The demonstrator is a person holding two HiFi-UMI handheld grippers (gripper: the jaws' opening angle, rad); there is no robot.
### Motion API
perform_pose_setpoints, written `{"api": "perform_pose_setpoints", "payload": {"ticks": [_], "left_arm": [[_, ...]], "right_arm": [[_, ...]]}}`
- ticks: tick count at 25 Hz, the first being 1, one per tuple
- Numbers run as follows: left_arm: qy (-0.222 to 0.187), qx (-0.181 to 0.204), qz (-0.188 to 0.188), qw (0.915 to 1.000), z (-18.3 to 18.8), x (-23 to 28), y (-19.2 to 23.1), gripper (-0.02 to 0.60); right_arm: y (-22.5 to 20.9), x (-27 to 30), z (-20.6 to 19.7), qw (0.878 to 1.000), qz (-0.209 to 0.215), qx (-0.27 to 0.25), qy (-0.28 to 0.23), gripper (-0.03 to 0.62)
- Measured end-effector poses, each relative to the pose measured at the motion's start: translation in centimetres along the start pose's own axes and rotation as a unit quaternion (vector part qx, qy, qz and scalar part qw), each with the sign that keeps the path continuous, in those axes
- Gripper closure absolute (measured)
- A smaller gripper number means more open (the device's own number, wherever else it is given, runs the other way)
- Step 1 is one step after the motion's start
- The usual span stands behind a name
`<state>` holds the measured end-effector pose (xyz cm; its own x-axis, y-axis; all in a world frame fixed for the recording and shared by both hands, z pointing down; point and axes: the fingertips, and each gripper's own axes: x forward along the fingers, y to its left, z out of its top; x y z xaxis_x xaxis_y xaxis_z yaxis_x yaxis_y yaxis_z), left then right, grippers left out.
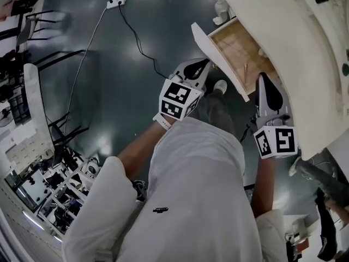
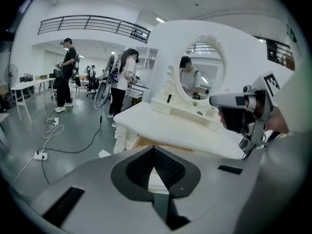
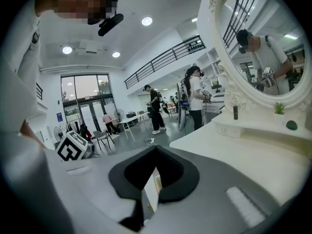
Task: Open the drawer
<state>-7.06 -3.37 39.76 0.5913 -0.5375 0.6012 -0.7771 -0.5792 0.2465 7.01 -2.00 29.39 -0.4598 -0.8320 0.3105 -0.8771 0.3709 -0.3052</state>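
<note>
We see the drawer (image 1: pixel 240 48) already pulled out at one o'clock in the head view. The left gripper (image 1: pixel 200 65) and right gripper (image 1: pixel 263 79) hold their jaws pressed together on nothing. Hanging out so far, it might sag or be knocked. The dressing table's worktop (image 1: pixel 311 64) is smooth white, and a cable (image 1: pixel 134 37) crosses the glossy grey floor (image 1: pixel 109 91) at eleven.

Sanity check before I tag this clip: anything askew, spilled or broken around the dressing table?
Nothing stands out. The drawer is pulled out of the white dressing table, its wooden bottom showing, which fits the task. No spill or damage is visible.
</note>
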Motion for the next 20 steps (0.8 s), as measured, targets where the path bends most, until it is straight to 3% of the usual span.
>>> {"api": "perform_pose_setpoints", "payload": {"ticks": [4,20], "left_arm": [[-0.005,-0.026,-0.003,0.9996,2.0,-1.0,-0.9,0.572],[-0.097,-0.024,-0.021,0.9948,9.1,-8.3,-4.8,0.572]], "right_arm": [[-0.9,-1.3,1.0,1.0,-0.017,0.002,-0.015,0.583],[0.7,-6.7,6.0,0.997,-0.026,-0.043,-0.058,0.583]]}}
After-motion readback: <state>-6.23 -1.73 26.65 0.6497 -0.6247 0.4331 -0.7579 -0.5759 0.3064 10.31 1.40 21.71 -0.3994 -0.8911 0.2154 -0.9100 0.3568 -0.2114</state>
